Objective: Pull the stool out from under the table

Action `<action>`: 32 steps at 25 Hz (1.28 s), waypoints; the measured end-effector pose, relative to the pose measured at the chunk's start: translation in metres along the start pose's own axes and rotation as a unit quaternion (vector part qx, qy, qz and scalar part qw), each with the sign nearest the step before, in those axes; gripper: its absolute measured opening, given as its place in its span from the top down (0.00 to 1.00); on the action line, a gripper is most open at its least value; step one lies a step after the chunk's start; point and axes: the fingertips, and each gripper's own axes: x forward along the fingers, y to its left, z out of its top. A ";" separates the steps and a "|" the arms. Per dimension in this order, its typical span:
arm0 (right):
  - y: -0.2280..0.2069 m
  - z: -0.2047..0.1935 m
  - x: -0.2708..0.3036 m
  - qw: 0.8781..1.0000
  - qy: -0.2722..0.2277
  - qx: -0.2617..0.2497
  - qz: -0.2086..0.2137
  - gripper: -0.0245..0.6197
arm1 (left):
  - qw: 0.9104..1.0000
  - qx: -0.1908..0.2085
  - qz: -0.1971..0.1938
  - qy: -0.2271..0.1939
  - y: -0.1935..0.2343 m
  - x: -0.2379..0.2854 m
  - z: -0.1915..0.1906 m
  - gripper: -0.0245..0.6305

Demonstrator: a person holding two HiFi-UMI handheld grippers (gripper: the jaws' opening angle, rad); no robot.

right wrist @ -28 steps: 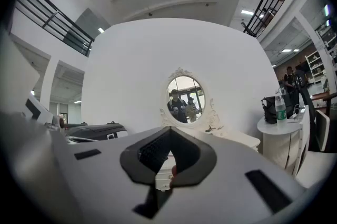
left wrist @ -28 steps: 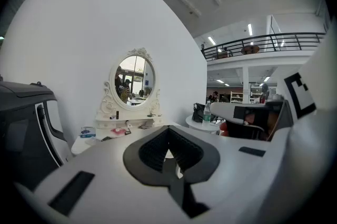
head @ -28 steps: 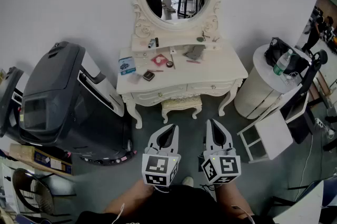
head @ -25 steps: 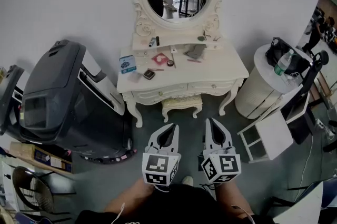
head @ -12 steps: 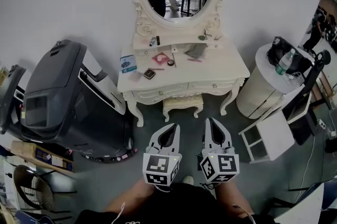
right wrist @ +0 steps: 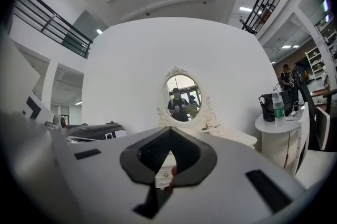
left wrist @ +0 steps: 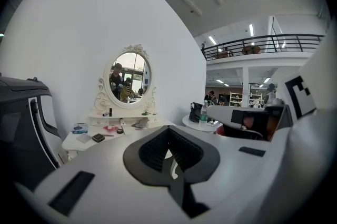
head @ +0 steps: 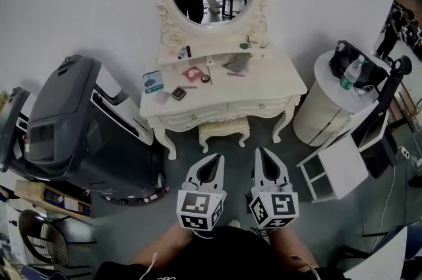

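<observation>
Stool (head: 224,130): tucked under your dressing table (head: 270,84), seat seemingly mostly hidden.
Left gripper (head: 213,159): you hold its jaws together, empty, apart from the stool.
Right gripper (head: 262,153): jaws together, empty.

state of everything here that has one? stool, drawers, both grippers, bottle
stool, tucked under the dressing table, not pulled out yet
drawers, shut
left gripper, shut, empty, short of the stool
right gripper, shut, empty, short of the stool
water bottle, upright on the round side table
</observation>
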 end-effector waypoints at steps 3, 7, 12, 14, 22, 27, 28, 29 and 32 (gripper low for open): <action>-0.014 0.002 -0.005 1.000 -0.002 0.001 0.002 0.96 | 1.000 0.004 0.001 -0.002 -0.013 0.007 0.002 0.96; -0.031 0.004 -0.008 1.000 0.003 -0.003 0.006 0.96 | 1.000 0.001 0.016 -0.009 -0.019 0.014 0.002 0.96; -0.039 -0.002 -0.015 1.000 0.008 -0.006 0.013 0.96 | 1.000 -0.010 0.023 -0.006 -0.025 0.020 -0.007 0.96; -0.043 -0.007 -0.016 1.000 0.011 -0.001 0.008 0.96 | 1.000 -0.010 0.017 -0.002 -0.030 0.024 -0.009 0.96; -0.065 -0.020 0.002 0.999 0.008 0.021 -0.023 0.96 | 1.000 0.012 0.000 -0.003 -0.026 0.042 -0.009 0.96; -0.066 -0.024 0.030 1.000 0.012 0.021 -0.019 0.96 | 1.000 0.005 0.005 -0.008 -0.002 0.067 -0.003 0.96; -0.065 -0.024 0.038 1.000 0.013 0.018 -0.017 0.96 | 1.000 0.007 0.006 -0.009 0.004 0.073 -0.001 0.96; -0.064 -0.023 0.047 1.000 0.013 0.013 -0.015 0.96 | 1.000 0.009 0.009 -0.011 0.010 0.079 0.002 0.96; -0.059 -0.014 0.080 1.000 0.004 -0.015 -0.008 0.96 | 0.999 0.009 0.022 -0.022 0.035 0.103 0.016 0.96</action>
